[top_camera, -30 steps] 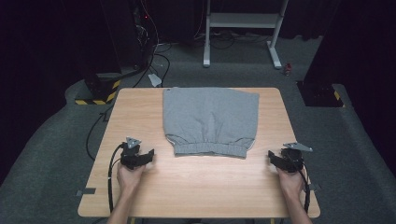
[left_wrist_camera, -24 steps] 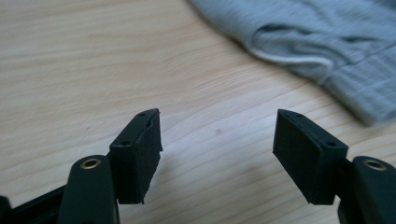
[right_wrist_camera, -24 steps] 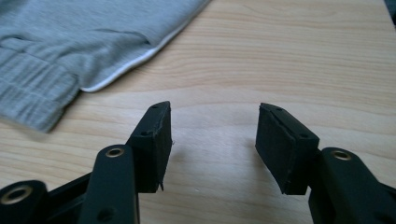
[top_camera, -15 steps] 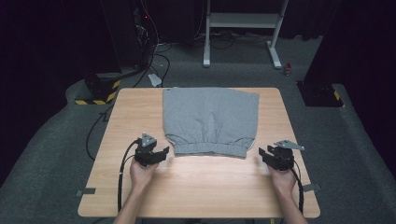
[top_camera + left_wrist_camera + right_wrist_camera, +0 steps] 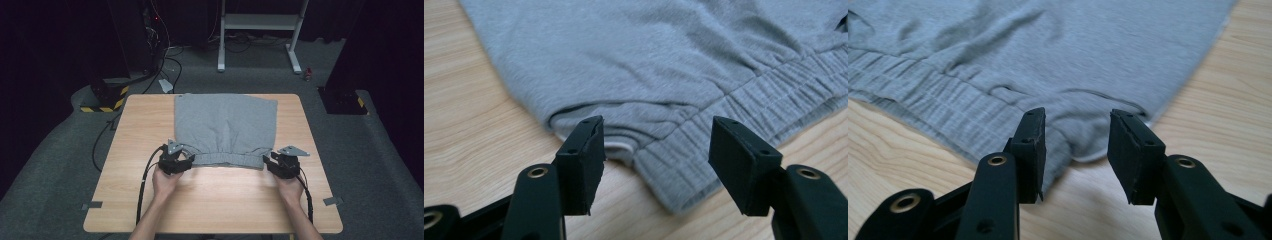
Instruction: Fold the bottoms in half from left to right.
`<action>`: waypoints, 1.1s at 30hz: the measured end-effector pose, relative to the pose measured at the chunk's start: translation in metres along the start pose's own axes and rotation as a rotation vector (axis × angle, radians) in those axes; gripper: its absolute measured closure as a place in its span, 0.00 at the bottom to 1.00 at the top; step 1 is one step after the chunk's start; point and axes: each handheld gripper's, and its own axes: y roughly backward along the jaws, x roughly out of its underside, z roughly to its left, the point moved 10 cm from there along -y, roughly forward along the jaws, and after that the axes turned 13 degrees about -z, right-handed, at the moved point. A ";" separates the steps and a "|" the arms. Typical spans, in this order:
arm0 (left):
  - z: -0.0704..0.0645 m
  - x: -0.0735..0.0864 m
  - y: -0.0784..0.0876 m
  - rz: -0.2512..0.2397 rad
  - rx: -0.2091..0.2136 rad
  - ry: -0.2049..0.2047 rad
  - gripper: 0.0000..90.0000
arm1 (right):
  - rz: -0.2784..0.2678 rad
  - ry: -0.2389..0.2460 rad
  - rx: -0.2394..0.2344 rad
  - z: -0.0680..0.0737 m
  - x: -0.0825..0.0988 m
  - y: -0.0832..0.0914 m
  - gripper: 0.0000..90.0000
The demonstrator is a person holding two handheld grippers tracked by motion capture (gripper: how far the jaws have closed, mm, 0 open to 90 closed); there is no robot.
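Observation:
A grey garment [image 5: 225,127] with a ribbed elastic waistband [image 5: 227,159] lies flat on the wooden table [image 5: 140,135], its waistband toward the person. My left gripper [image 5: 190,159] is at the waistband's left corner, open, with the corner [image 5: 654,165] between its jaws. My right gripper [image 5: 265,160] is at the right corner, open, its jaws either side of the band's end [image 5: 1075,140]. Neither pair of jaws presses on the cloth. Both hands hold the grippers low over the table.
Bare wood runs along the table's near side [image 5: 220,205] and left [image 5: 135,150]. Beyond the far edge are a white metal stand [image 5: 260,30], black cables on the carpet [image 5: 165,60] and a yellow-black striped base [image 5: 102,102].
Both grippers have moved inward and forward from the table's outer sides to the two corners of the waistband.

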 end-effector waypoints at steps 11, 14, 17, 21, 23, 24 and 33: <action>-0.011 -0.002 -0.021 0.021 0.000 -0.005 0.42 | 0.034 0.052 0.002 0.023 -0.001 -0.026 0.64; -0.012 0.002 -0.026 0.041 -0.006 -0.003 0.42 | 0.048 0.053 0.013 0.024 0.001 -0.031 0.63; -0.013 0.008 -0.030 0.066 -0.011 -0.014 0.42 | 0.070 0.049 0.025 0.024 0.005 -0.035 0.61; -0.015 0.011 -0.032 0.081 -0.016 -0.047 0.41 | 0.100 0.060 0.014 0.024 0.011 -0.039 0.58; -0.015 0.012 -0.033 0.080 -0.017 -0.056 0.41 | 0.114 0.088 0.007 0.024 0.012 -0.038 0.57; -0.015 0.013 -0.032 0.081 -0.017 -0.071 0.40 | 0.114 0.102 0.001 0.023 0.012 -0.037 0.57; -0.017 0.017 -0.028 0.046 -0.012 -0.083 0.40 | 0.101 0.061 -0.028 0.024 0.017 -0.033 0.57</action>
